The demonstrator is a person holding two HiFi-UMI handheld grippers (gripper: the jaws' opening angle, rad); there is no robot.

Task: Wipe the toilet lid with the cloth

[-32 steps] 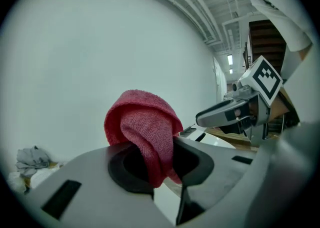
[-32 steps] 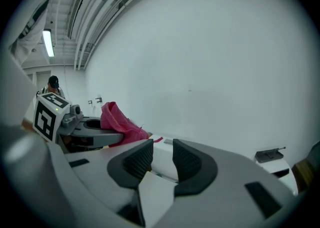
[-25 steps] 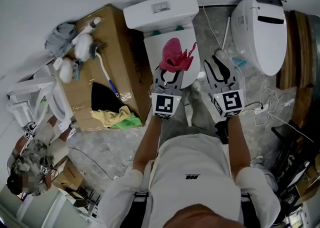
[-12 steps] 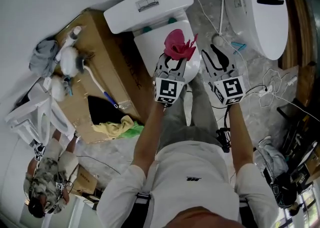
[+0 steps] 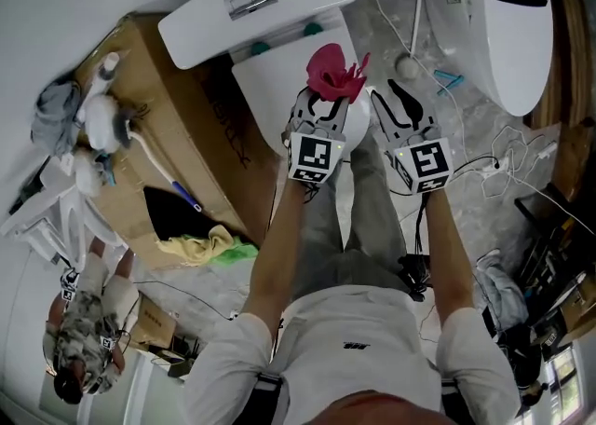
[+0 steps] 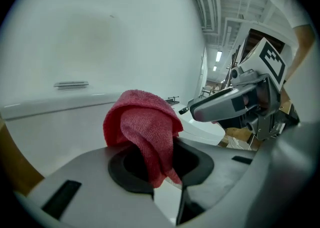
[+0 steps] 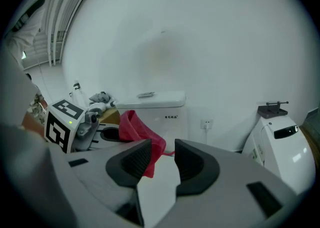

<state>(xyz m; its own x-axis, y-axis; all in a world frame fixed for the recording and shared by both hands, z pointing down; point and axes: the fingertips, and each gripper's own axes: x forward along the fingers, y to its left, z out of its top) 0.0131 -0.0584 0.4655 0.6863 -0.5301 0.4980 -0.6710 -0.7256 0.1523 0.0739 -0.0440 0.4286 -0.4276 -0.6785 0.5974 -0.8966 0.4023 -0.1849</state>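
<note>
— Where is the cloth?

— The crumpled red terry cloth (image 5: 333, 74) is in the left tongs (image 5: 326, 104), whose jaws pinch its lower end. In the left gripper view the cloth (image 6: 142, 122) bunches up and folds over above the left tongs (image 6: 160, 166).

— And where does that put it on the toilet?

— Over the rear part of the white closed toilet lid (image 5: 275, 83), near the white cistern (image 5: 256, 4) with the flush plate on its top. I cannot tell whether the cloth touches the lid.

— What about the other hand?

— The right tongs (image 5: 399, 102) hover just beside the left ones, by the lid's right edge. In the right gripper view they (image 7: 162, 159) are spread, with a clear gap and nothing between the ribbed pads (image 7: 135, 159). The cloth (image 7: 137, 127) shows there past the left-hand pad, in front of the cistern (image 7: 155, 104).

— What is around the toilet?

— A brown cardboard box (image 5: 186, 125) stands against it on the person's left, and yellow and green rags (image 5: 209, 246) lie at the box's near edge. A second white toilet (image 5: 494, 13) stands well apart to the right, on the grey marbled floor (image 5: 461, 134).
</note>
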